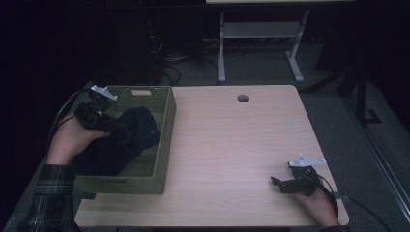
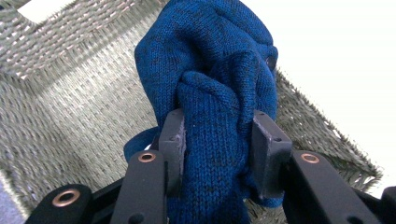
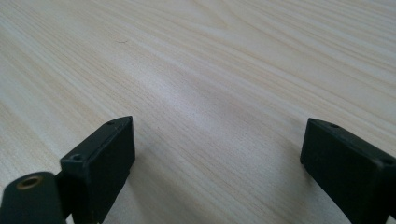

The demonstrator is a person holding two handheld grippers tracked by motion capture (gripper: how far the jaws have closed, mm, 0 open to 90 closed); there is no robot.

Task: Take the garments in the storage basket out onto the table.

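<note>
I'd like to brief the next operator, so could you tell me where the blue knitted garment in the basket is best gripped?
Probably by a bunched fold near its top, coming from above through the woven basket's open top. The blue knitted garment is soft and crumpled, and the left gripper already pinches such a fold firmly between its pads.

Dim, murky high view; bright, sharp gripper views, overexposed white glare beyond the basket (image 2: 56, 93).
</note>
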